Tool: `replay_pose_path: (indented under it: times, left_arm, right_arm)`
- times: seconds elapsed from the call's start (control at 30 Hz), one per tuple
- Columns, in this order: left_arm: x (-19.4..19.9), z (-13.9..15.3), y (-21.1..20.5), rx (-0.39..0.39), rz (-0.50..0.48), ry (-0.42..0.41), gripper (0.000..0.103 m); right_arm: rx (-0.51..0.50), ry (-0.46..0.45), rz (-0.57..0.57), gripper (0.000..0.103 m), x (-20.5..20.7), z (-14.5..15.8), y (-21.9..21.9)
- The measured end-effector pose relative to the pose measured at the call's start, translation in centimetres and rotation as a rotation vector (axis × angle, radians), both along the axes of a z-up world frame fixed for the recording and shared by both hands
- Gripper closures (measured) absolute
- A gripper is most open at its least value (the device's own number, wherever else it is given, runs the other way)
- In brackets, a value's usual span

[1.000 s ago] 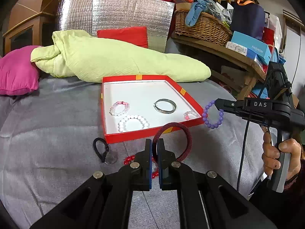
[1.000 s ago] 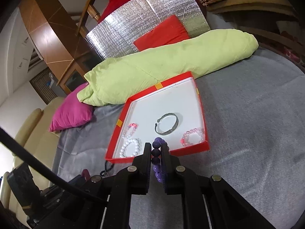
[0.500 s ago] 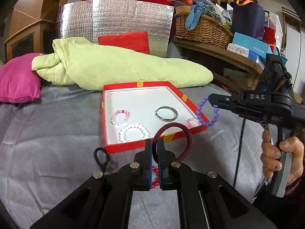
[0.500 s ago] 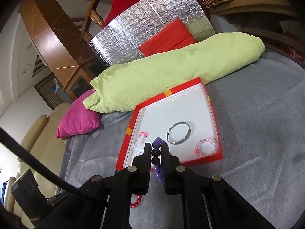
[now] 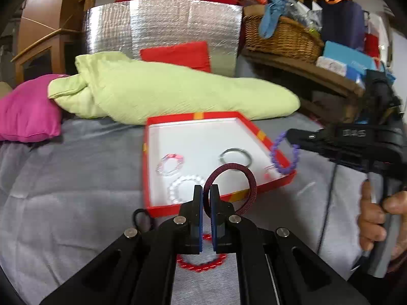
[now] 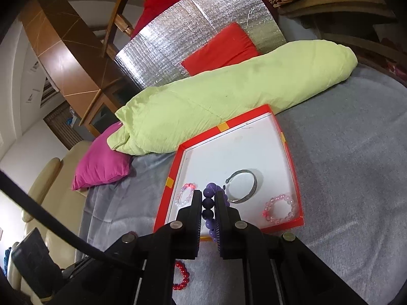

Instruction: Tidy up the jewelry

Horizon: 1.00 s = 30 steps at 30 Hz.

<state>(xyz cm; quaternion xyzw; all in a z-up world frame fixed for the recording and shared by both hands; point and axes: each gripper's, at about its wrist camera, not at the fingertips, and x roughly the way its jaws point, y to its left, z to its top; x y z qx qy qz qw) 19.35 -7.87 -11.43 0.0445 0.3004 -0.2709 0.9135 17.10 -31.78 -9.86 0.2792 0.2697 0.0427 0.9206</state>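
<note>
Both grippers are clamped: the left gripper on a maroon corded bracelet, the right gripper on a purple bead bracelet. Both have drifted closer over the red tray, readying drop-offs; each tilts downward toward the tray's near edge.

Left gripper pinches a dark red cord bracelet above a red tray; right gripper clamps a purple bead bracelet.
</note>
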Motion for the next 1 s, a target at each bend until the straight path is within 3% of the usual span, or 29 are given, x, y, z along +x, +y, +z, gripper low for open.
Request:
replay_pose_path:
  times: [0.37,0.57,1.0]
  left_arm:
    - [0.3,-0.9,0.5,0.046,0.066,0.031,0.098]
    - [-0.1,-1.8,0.2,0.060,0.037,0.071,0.098]
    - [-0.4,-3.6,-1.3,0.087,-0.009,0.136,0.098]
  right_arm:
    - [-0.013,0.039,0.027,0.092,-0.7,-0.9,1.8]
    - [-0.035,0.115,0.058,0.092,-0.9,-2.2,2.6]
    - [-0.053,0.316,-0.006,0.092,-0.4,-5.7,0.0]
